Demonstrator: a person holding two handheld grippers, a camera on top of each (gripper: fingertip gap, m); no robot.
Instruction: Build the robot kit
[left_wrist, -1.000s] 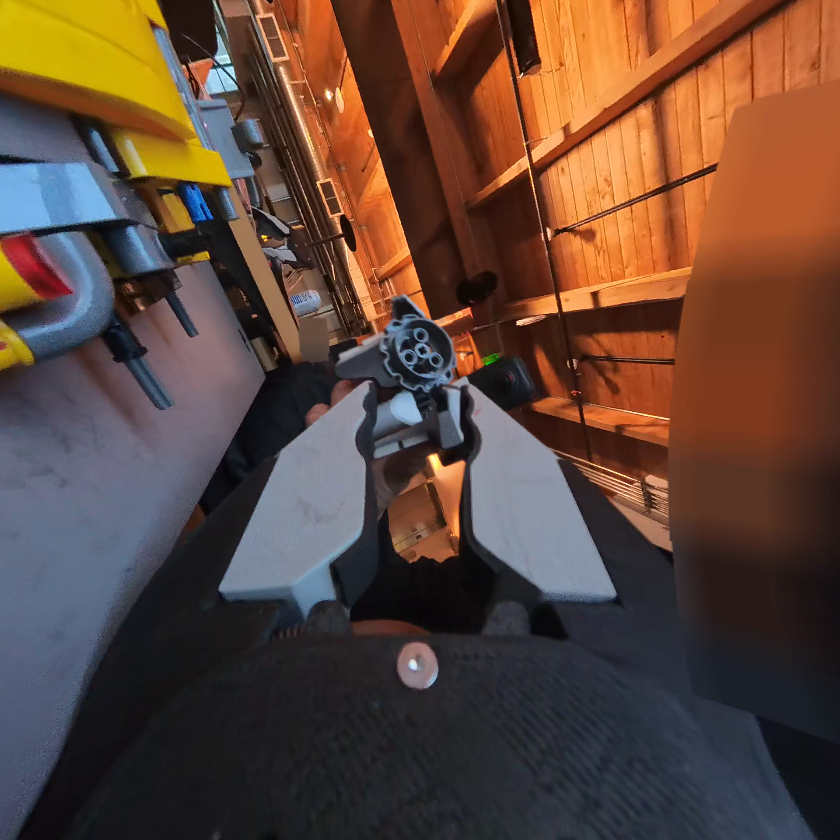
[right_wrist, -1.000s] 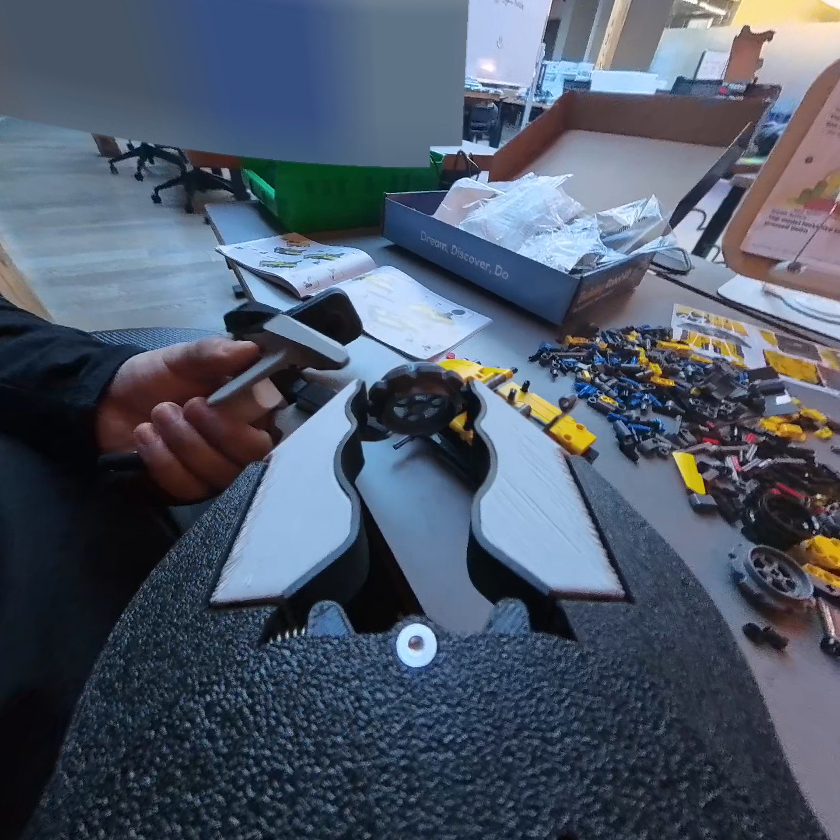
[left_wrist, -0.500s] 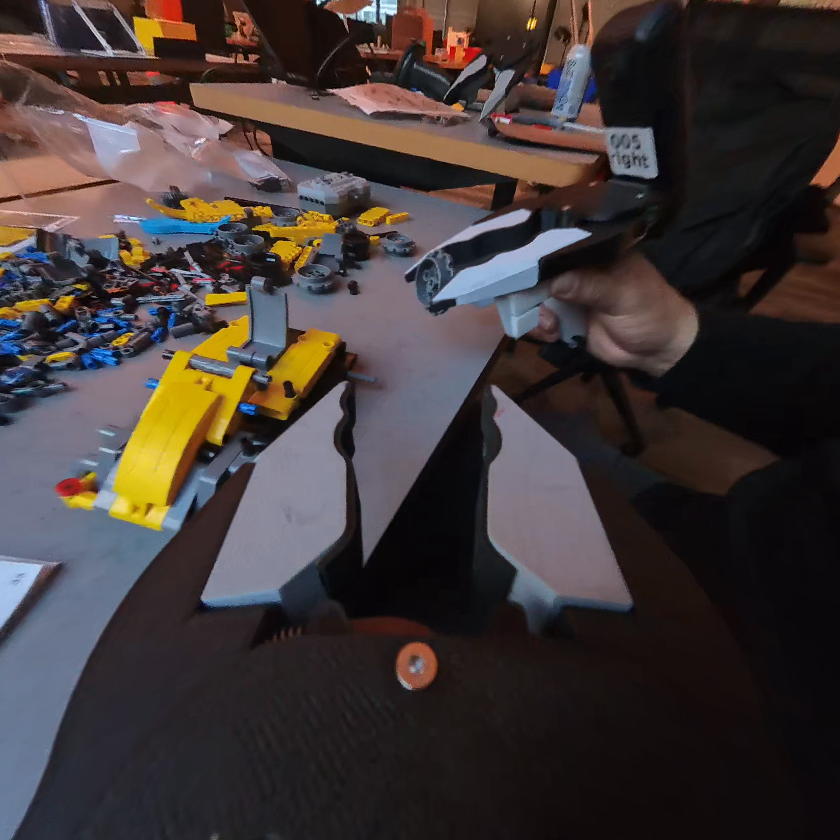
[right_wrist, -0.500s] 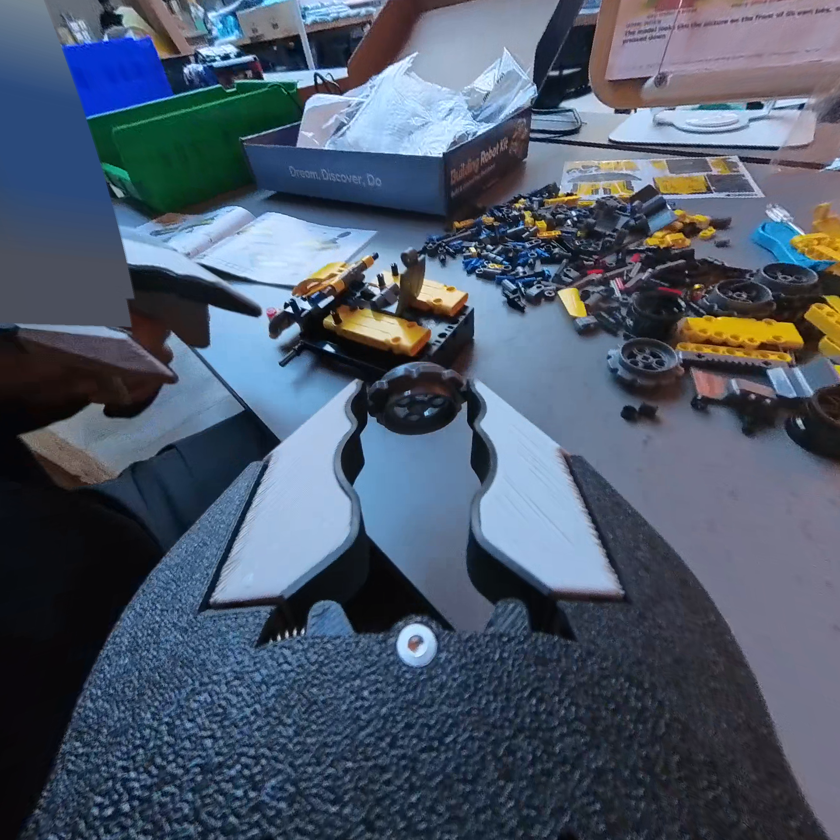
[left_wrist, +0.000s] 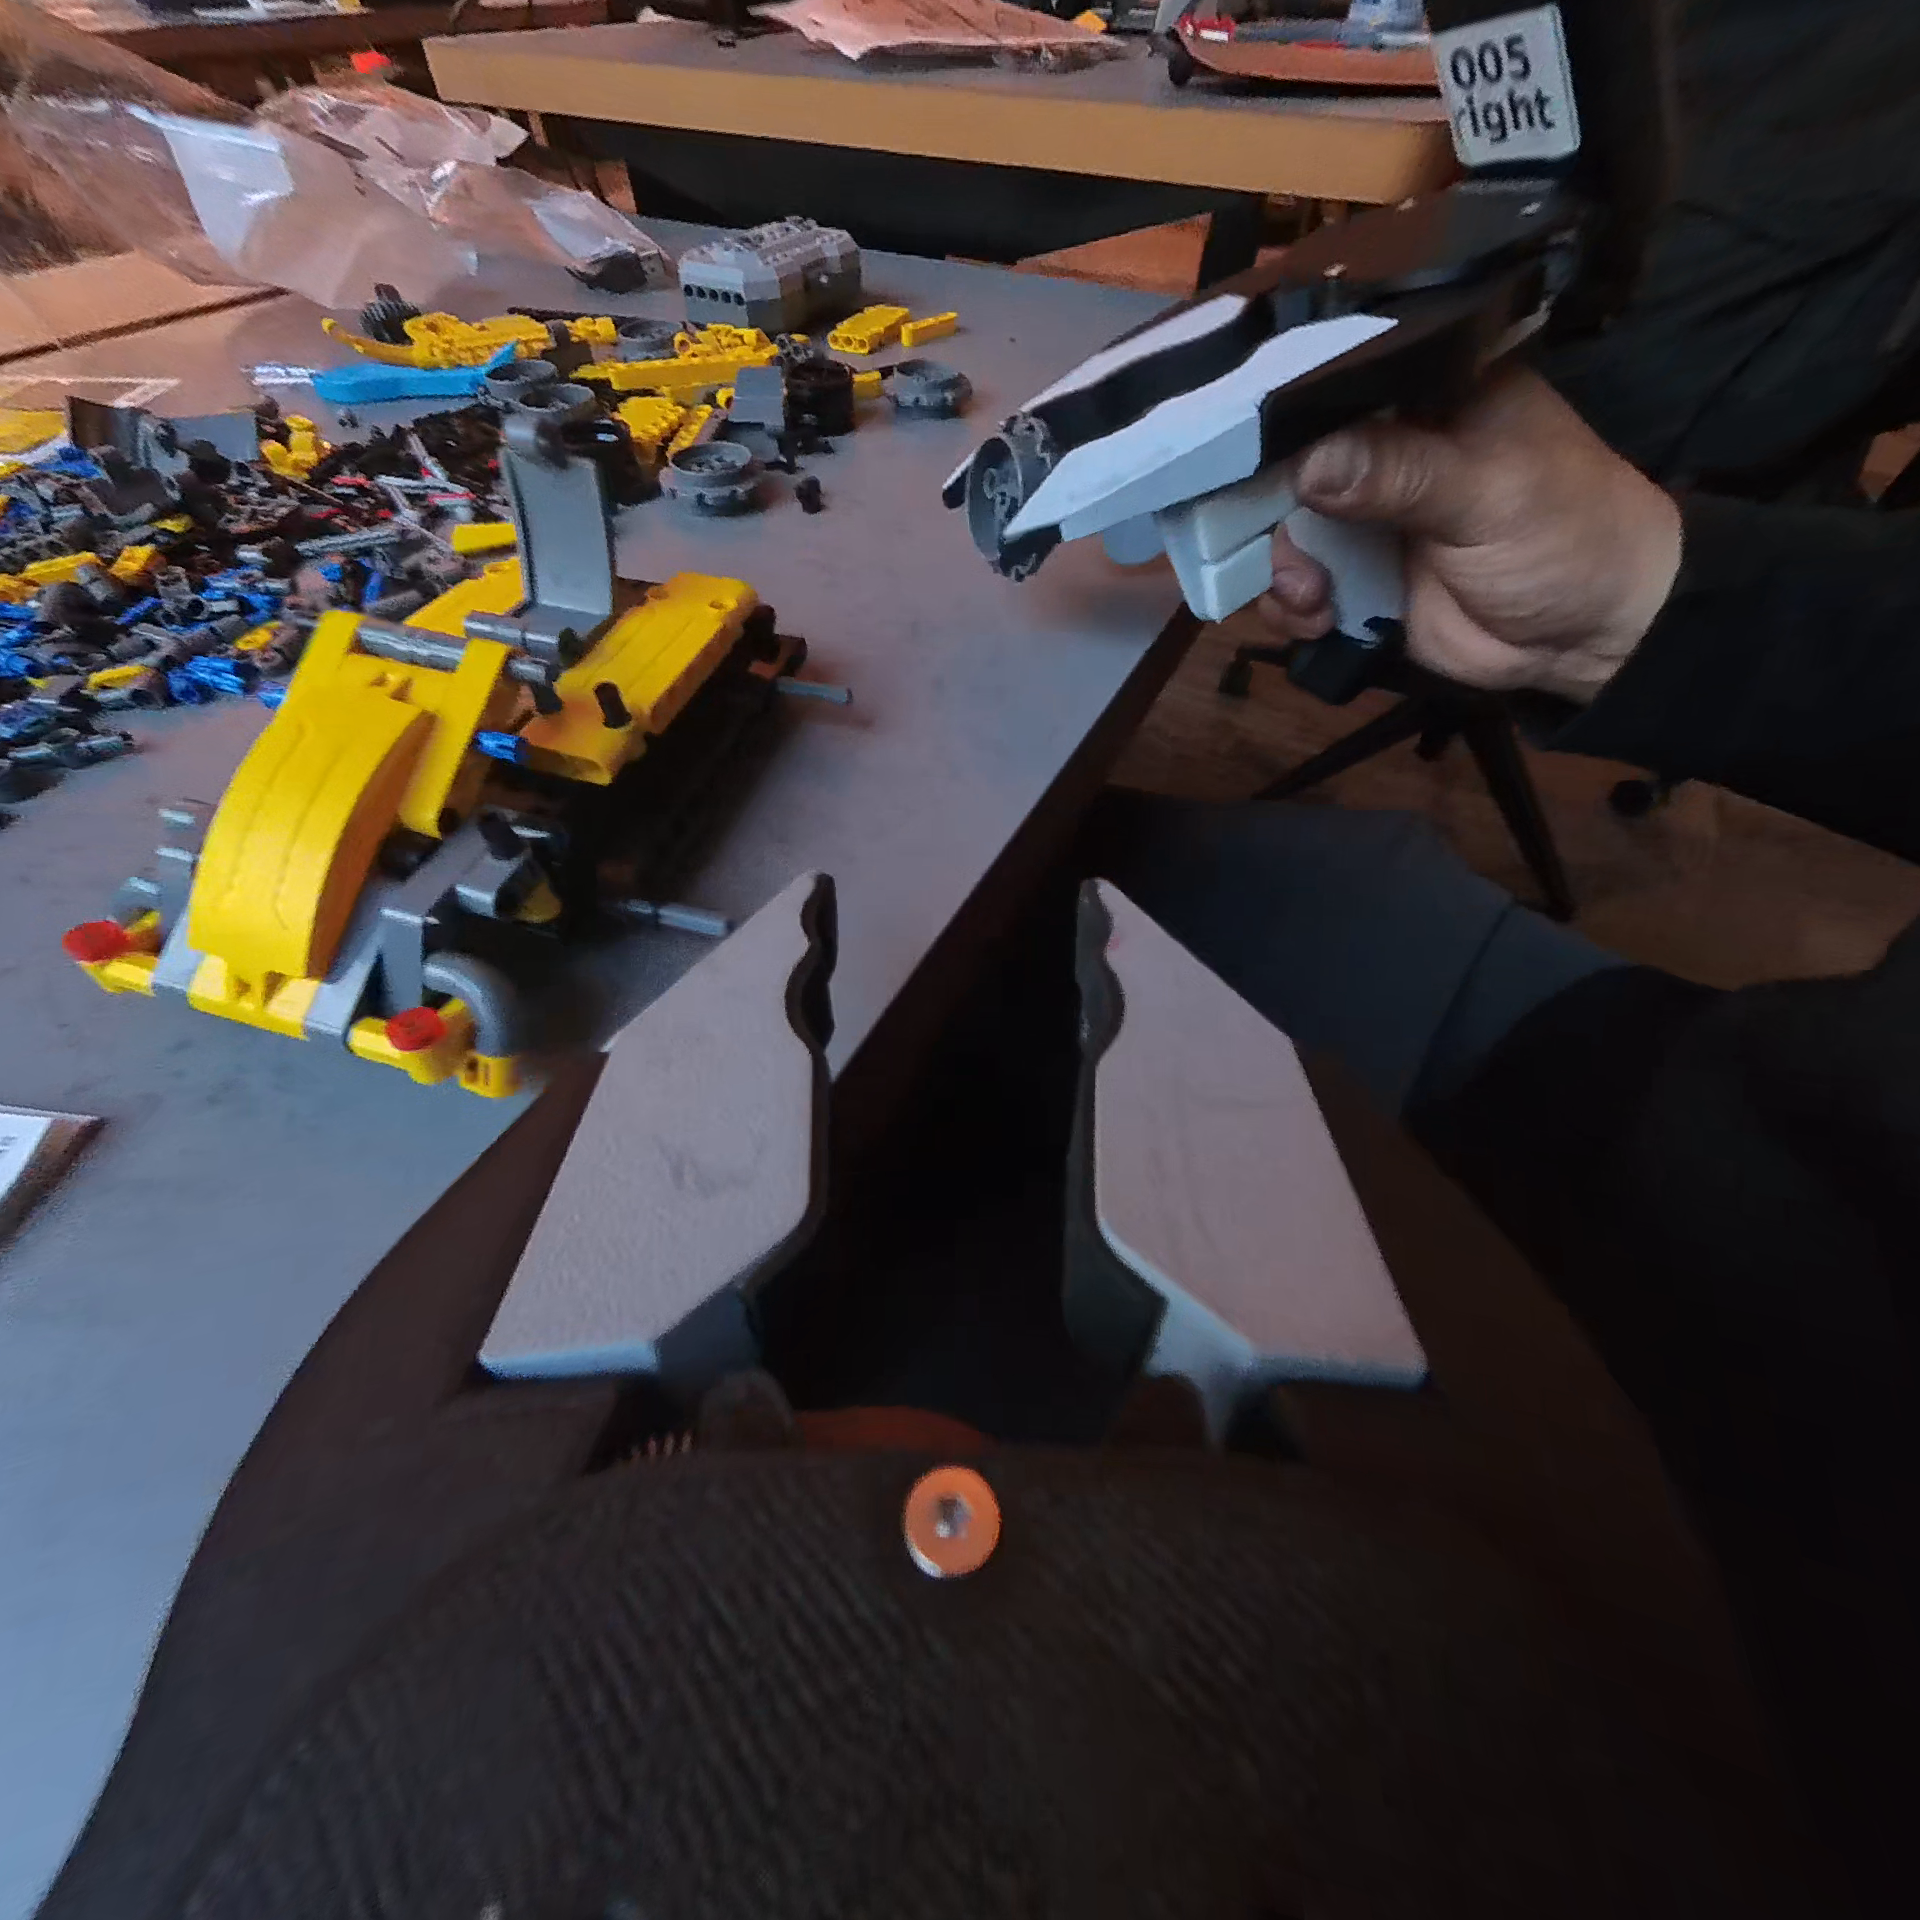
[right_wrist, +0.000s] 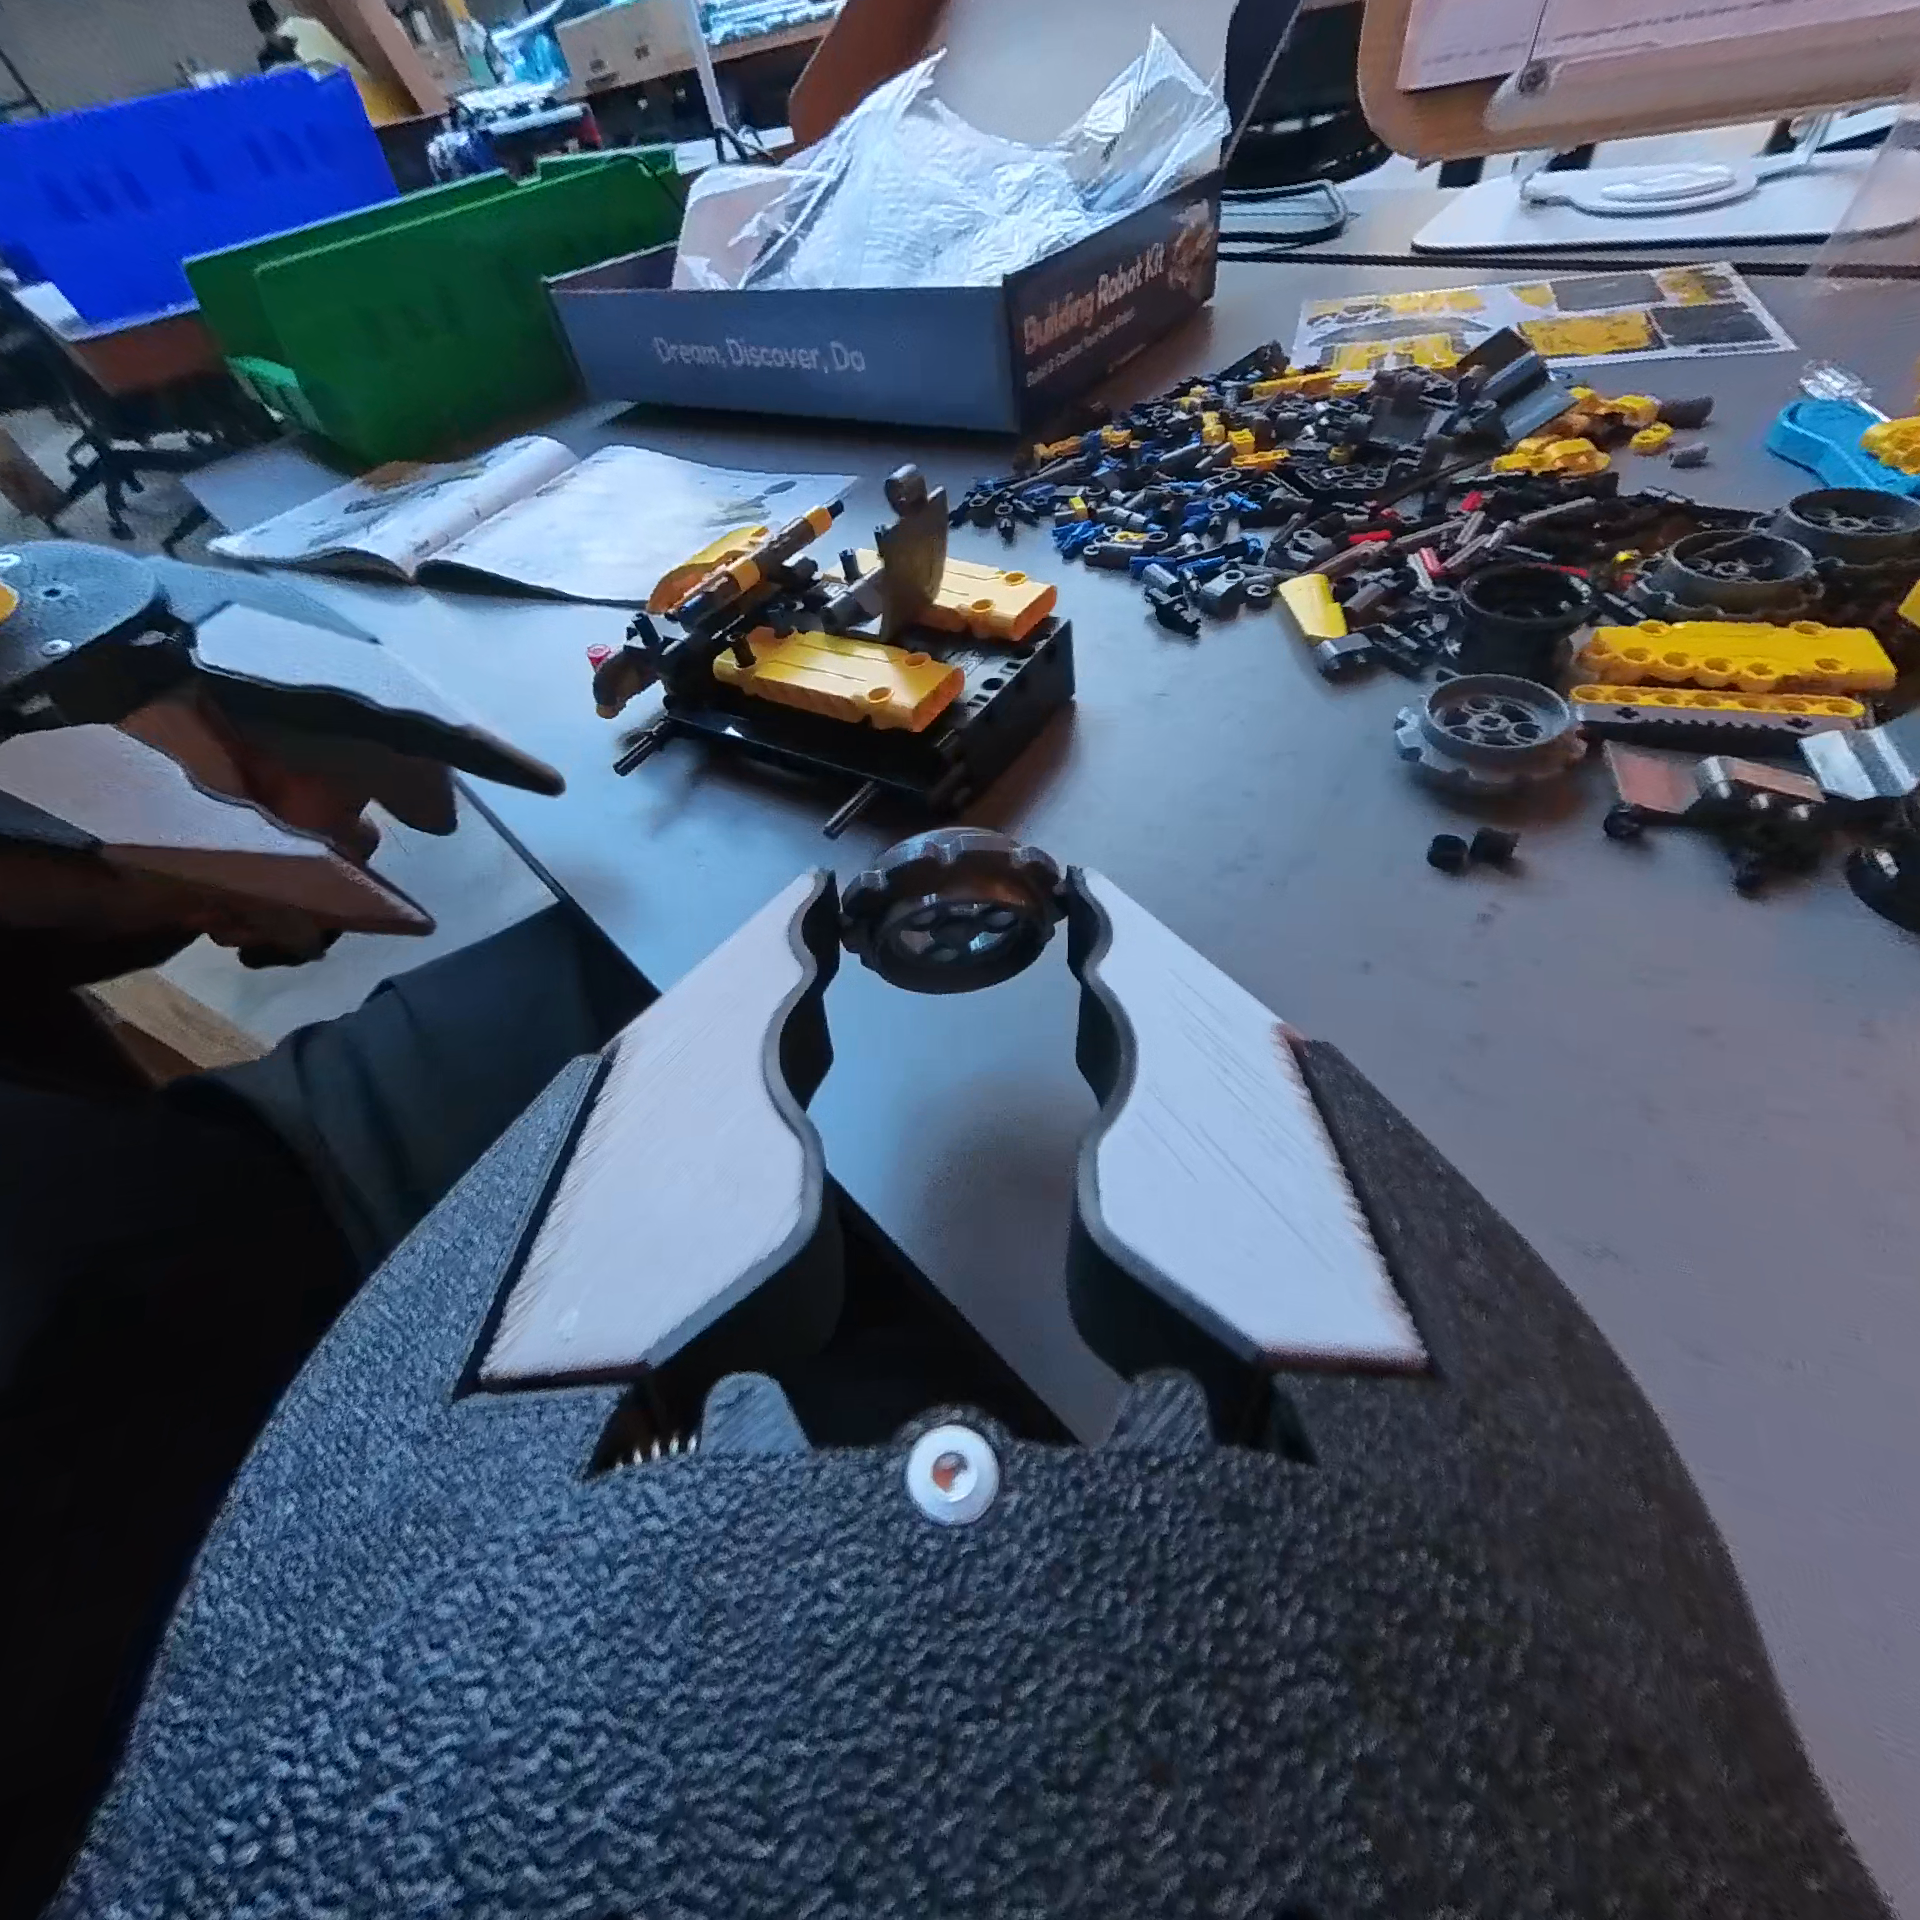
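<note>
My right gripper (right_wrist: 952, 906) is shut on a dark grey toothed wheel hub (right_wrist: 954, 925) and holds it above the grey table (right_wrist: 1299, 1039), just in front of a half-built yellow and black model vehicle (right_wrist: 852, 675). The left wrist view shows the same right gripper (left_wrist: 1000, 511) with the hub (left_wrist: 987, 499), held in a hand at the table's edge. My left gripper (left_wrist: 956, 951) is open and empty over the table's front edge, to the right of the model (left_wrist: 416, 790). It also shows at the left of the right wrist view (right_wrist: 488, 852).
A pile of loose blue, black and yellow parts (right_wrist: 1351, 499) lies behind the model, with another grey wheel hub (right_wrist: 1486, 727) and yellow beams (right_wrist: 1735, 655). A dark box with plastic bags (right_wrist: 883, 332), an open booklet (right_wrist: 540, 509) and green bins (right_wrist: 416, 301) stand farther back.
My left gripper has swung from pointing up at the ceiling down to the table, and its jaws stand a little wider. My right gripper has carried the hub over the table toward the model.
</note>
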